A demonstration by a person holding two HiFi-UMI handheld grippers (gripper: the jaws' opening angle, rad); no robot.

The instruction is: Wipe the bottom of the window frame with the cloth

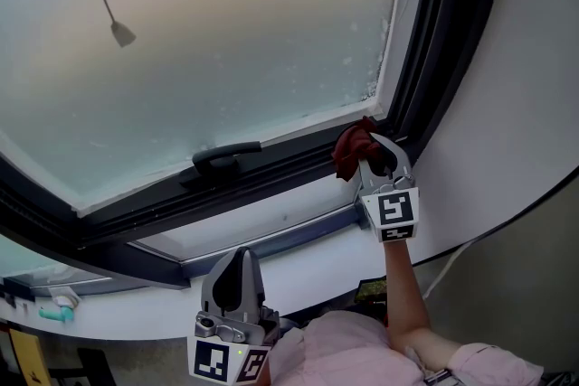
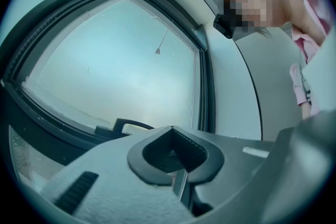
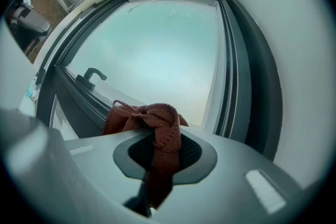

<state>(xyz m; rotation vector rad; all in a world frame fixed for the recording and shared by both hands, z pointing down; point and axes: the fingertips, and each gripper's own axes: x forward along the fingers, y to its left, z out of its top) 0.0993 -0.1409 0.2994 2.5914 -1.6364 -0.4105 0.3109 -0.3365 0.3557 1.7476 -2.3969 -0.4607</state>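
My right gripper (image 1: 374, 149) is shut on a dark red cloth (image 1: 351, 149), held up at the lower right corner of the dark window frame (image 1: 298, 160). In the right gripper view the cloth (image 3: 152, 120) bunches over the closed jaws, with the frame's bottom rail (image 3: 79, 99) just beyond it. My left gripper (image 1: 237, 271) hangs low near the white sill (image 1: 298, 262), jaws shut with nothing in them. In the left gripper view that gripper (image 2: 176, 153) points up at the frosted pane (image 2: 121, 71).
A black window handle (image 1: 226, 155) sits on the bottom rail, left of the cloth. A blind cord with a weight (image 1: 122, 33) hangs before the glass. A white curved wall (image 1: 507, 122) lies to the right. A teal item (image 1: 56, 313) rests on the ledge at far left.
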